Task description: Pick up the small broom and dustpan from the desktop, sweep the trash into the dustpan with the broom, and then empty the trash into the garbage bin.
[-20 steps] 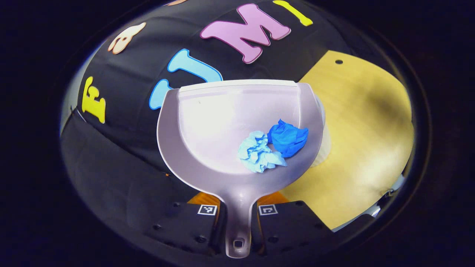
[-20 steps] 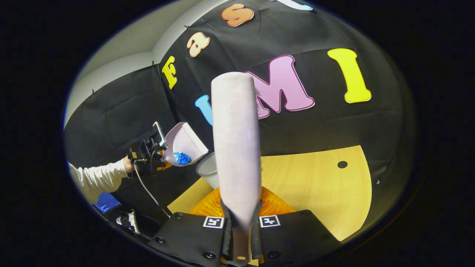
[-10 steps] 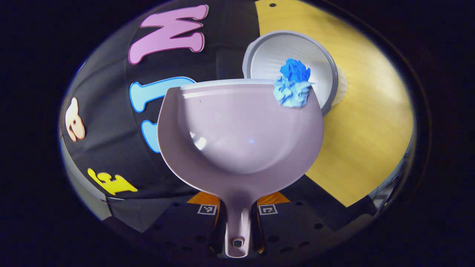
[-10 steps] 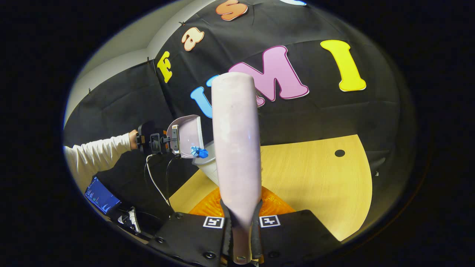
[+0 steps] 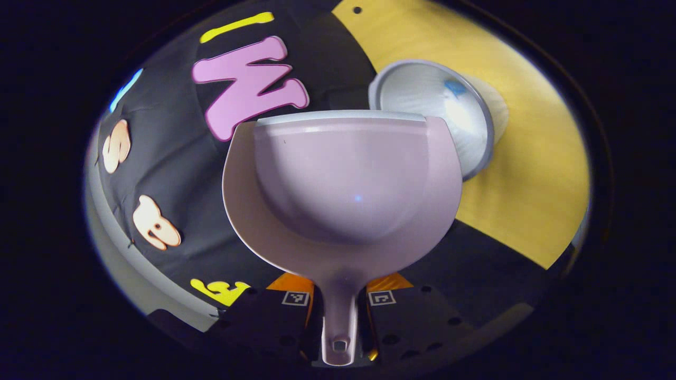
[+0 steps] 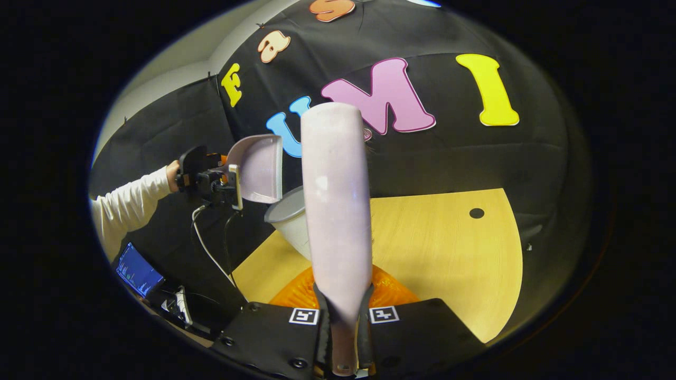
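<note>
In the left gripper view my left gripper is shut on the handle of the pale lilac dustpan, whose scoop holds nothing and is tipped over the white garbage bin. A blurred blue scrap shows inside the bin. In the right gripper view my right gripper is shut on the handle of the lilac broom, held upright over the table. That view also has the left gripper at the left with the tilted dustpan above the bin.
The yellow wooden table has a small dark hole near its back edge. A white-sleeved arm holds the left gripper. A lit screen and cables lie low at the left, beyond the table edge.
The left gripper tipped the dustpan further over the bin. The two blue paper wads slid off its lip and dropped into the bin, leaving the pan bare. The broom stayed nearly still.
</note>
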`<state>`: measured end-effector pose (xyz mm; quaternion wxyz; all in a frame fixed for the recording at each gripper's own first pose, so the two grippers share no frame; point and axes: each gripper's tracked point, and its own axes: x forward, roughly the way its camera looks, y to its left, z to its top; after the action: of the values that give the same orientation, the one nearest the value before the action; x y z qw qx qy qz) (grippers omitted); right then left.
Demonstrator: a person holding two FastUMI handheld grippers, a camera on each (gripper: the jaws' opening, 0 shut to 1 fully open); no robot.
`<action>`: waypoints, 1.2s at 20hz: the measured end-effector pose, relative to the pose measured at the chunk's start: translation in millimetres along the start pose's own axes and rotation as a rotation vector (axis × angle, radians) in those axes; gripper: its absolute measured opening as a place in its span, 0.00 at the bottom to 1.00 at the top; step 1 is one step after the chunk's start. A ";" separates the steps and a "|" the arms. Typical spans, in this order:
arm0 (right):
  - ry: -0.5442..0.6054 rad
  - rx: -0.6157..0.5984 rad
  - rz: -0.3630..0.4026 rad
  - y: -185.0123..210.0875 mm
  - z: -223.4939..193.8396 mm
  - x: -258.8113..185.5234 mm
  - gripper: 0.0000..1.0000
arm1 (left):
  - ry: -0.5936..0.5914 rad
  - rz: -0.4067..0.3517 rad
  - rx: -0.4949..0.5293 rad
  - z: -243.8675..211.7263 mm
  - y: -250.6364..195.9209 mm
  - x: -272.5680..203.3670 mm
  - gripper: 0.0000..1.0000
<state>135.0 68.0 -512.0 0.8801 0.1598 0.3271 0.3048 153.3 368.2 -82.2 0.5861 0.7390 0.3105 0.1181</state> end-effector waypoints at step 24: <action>0.250 0.162 -0.460 -67.1 -62.7 10.1 0.20 | 0.058 -1.042 -1.301 291.4 -277.2 -110.0 0.24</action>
<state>127.8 28.4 -595.1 0.8635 0.1121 0.4841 0.0870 135.6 104.7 -405.0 0.8674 0.0111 0.4974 0.0065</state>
